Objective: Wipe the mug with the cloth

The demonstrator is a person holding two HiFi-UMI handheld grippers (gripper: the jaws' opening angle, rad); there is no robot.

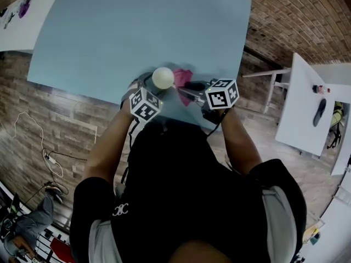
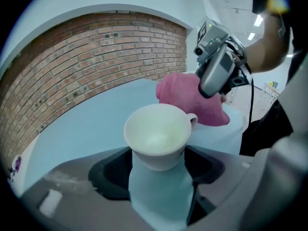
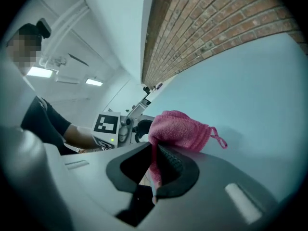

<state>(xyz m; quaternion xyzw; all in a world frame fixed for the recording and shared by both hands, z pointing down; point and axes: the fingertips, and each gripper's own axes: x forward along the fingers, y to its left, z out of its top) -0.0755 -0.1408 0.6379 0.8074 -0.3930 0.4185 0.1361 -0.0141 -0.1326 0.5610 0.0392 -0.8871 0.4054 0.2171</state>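
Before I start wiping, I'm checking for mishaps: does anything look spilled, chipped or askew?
Nothing stands out. The mug looks empty and its rim unchipped, gripped between the jaws of the left gripper. The pink cloth is pinched in the jaws of the right gripper. No spill shows.

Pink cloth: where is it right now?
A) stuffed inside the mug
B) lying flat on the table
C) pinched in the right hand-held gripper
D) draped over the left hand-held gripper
C: the right gripper view shows the pink cloth pinched between the jaws of the right hand-held gripper, while the mug in the left hand-held gripper is empty.
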